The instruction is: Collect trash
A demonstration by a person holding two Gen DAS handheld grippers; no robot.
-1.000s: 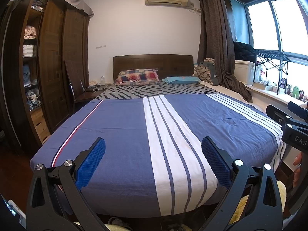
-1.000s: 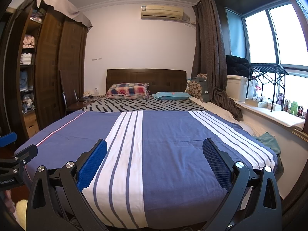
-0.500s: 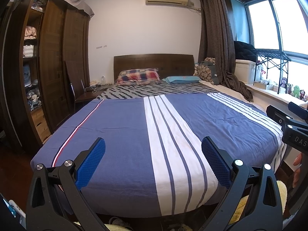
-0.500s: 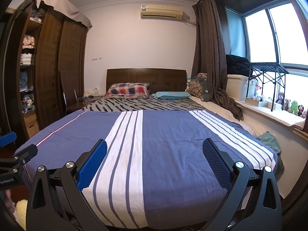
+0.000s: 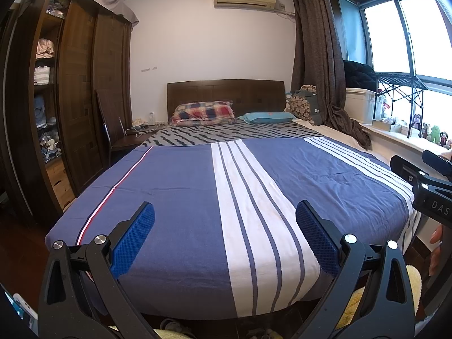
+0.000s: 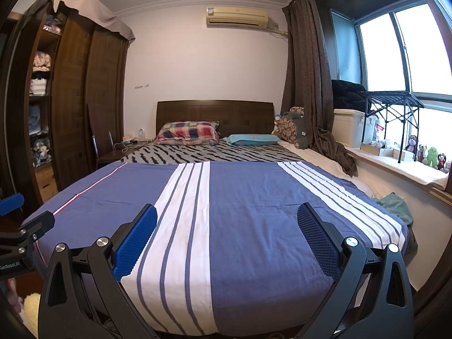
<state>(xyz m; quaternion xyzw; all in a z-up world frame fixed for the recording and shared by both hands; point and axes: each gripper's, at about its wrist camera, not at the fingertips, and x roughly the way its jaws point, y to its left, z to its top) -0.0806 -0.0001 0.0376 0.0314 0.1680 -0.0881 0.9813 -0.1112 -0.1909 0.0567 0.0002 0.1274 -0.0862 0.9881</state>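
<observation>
Trash cannot be made out anywhere on the bed, whose blue cover with white stripes lies smooth from footboard end to pillows. At the foot of the bed, the left gripper hangs level above the cover, its blue-padded fingers spread wide apart with nothing between them. Just to its right, the right gripper hangs the same way, fingers likewise wide apart and empty; part of a hand shows beneath its body in the left wrist view. At the head of the bed rest a plaid pillow and a teal pillow against a dark wooden headboard. A wardrobe stands on the left side, plush toys line the windowsill, and a green cloth lies beside the mattress near the window.
</observation>
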